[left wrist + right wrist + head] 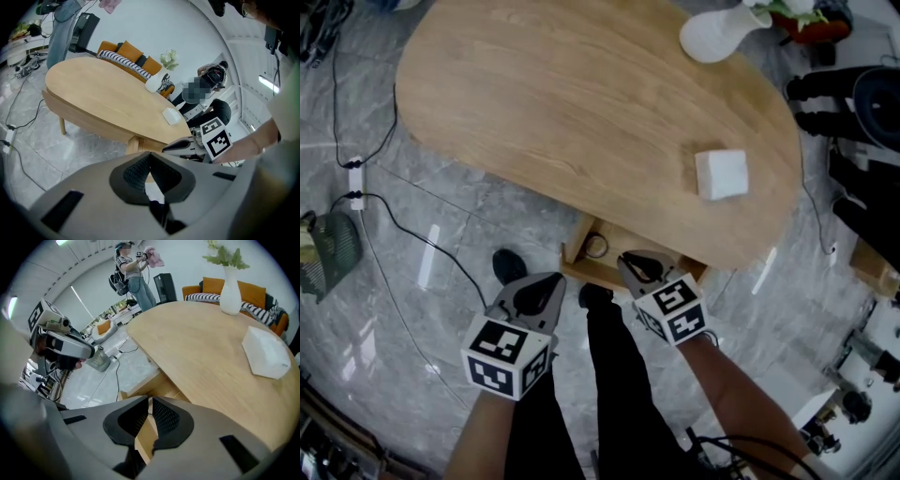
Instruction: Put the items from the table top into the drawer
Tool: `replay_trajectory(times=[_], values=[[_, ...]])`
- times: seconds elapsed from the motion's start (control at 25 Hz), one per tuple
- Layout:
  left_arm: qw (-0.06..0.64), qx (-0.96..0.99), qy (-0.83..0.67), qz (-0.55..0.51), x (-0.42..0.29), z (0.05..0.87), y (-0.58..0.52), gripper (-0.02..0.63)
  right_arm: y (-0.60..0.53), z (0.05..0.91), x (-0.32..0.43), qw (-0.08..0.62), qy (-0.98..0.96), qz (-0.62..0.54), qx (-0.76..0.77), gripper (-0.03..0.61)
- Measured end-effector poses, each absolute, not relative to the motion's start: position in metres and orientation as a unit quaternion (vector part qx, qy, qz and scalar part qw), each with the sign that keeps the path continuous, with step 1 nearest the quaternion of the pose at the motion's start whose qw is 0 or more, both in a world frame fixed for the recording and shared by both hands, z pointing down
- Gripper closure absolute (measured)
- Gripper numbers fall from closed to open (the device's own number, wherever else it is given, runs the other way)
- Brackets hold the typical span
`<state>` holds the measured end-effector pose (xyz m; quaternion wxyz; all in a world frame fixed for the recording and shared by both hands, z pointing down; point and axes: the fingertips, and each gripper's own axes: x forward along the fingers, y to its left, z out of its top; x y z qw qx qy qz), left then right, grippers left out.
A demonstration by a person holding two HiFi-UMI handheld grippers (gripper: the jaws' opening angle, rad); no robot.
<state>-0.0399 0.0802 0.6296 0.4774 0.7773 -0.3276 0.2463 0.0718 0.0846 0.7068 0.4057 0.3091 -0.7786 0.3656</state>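
The floor (441,216) is grey marbled tile, with dark cables (394,211) trailing across it to a white power strip (355,178). On it stands one long, rounded wooden surface (562,103), mostly bare. An orange sofa (131,54) with a striped cushion sits behind its far end, and a person (133,268) stands further off by the white wall.

I count two things on the surface. One is a white vase (717,33) with greenery at the far end. The other is a white box (721,174), lying alone near the right edge and well apart from the vase.

Under the near edge there is one drawer (572,253), pulled out and open. A dark loop (596,247) lies inside it, too small to tell what it is.

There are two tongs, each carrying a cube with square markers, and both are held low in front of the drawer. The left tongs (551,281) hang just left of the drawer and clear of it. Their jaws are pressed together at the tips and have hold of nothing. The right tongs (630,263) point down over the drawer's front right part. Their jaws are drawn in until only a sliver shows between them, and they too are empty. The white box is on the surface beyond them, untouched.
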Motion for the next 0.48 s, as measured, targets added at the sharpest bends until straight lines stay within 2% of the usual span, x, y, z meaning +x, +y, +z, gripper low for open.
replay_trajectory(times=[0.48], values=[[0.445, 0.799, -0.313, 0.254, -0.022, 0.6, 0.065, 0.614, 0.064, 0.668, 0.097, 0.359, -0.783, 0.37, 0.348, 0.537]])
